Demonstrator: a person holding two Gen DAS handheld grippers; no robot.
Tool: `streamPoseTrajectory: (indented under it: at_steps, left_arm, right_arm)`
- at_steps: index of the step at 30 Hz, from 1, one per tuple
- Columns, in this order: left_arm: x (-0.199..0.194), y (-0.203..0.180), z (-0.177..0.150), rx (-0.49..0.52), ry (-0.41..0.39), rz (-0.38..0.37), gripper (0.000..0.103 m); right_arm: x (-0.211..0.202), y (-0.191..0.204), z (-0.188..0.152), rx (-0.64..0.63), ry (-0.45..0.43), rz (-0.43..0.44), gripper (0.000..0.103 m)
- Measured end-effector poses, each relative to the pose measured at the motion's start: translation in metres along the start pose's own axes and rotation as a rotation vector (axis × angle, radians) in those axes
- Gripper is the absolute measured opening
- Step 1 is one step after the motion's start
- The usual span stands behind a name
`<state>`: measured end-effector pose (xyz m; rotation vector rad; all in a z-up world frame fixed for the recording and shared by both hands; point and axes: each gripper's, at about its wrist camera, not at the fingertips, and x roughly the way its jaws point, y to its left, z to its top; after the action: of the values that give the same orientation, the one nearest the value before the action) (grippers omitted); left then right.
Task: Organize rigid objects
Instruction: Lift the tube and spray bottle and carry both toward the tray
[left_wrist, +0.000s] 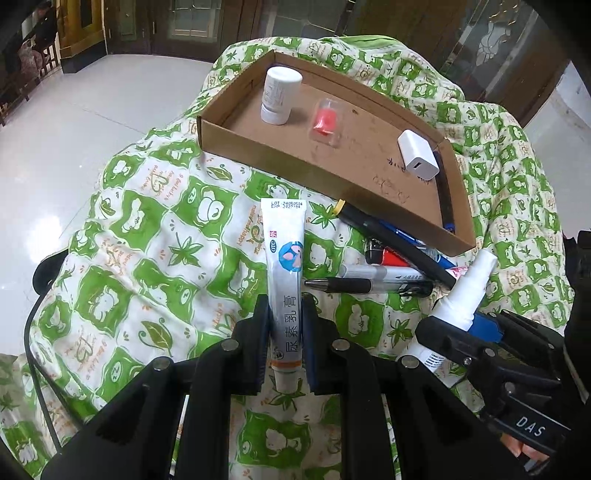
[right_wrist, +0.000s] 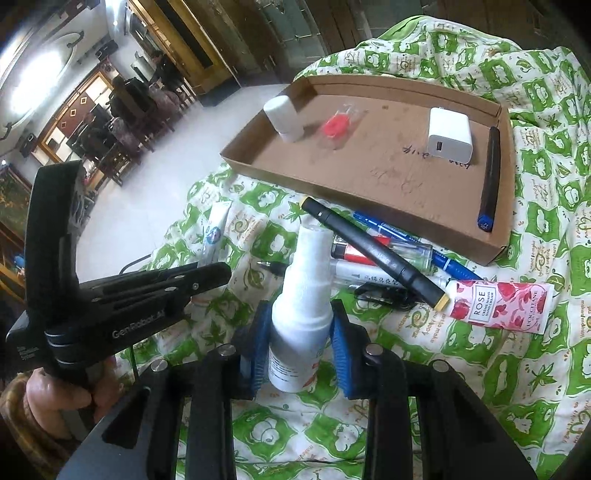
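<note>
Two items held, one per claw. My left claw (left_wrist: 286, 306) is clamped tight on an ointment tube (left_wrist: 284, 273), lifted just in front of the cardboard tray (left_wrist: 258, 155). My right claw (right_wrist: 299, 332) grips a white spray bottle (right_wrist: 303, 317) between blue pads (right_wrist: 341, 354), also in front of the tray. In the tray: white jar (left_wrist: 279, 96), pink item in clear wrap (left_wrist: 325, 123), white charger (left_wrist: 419, 155), dark pen (right_wrist: 489, 177). Before its front wall, on the green-patterned cloth (left_wrist: 147, 258): markers, lighter (left_wrist: 384, 256), rose hand cream (right_wrist: 498, 304).
</note>
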<state>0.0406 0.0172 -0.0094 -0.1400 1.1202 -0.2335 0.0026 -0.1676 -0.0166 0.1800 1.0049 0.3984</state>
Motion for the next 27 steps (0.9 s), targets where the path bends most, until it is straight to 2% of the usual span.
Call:
streamPoseTrajectory:
  at_steps: [7, 27]
  left_arm:
    - [-0.006, 0.003, -0.001, 0.000, -0.003, -0.004, 0.014]
    - [-0.012, -0.020, 0.034, 0.041, -0.035, -0.016, 0.014]
  right_arm:
    - [-0.004, -0.005, 0.003, 0.020, -0.022, -0.006, 0.027]
    - [-0.024, -0.028, 0.020, 0.113, -0.096, 0.035, 0.027]
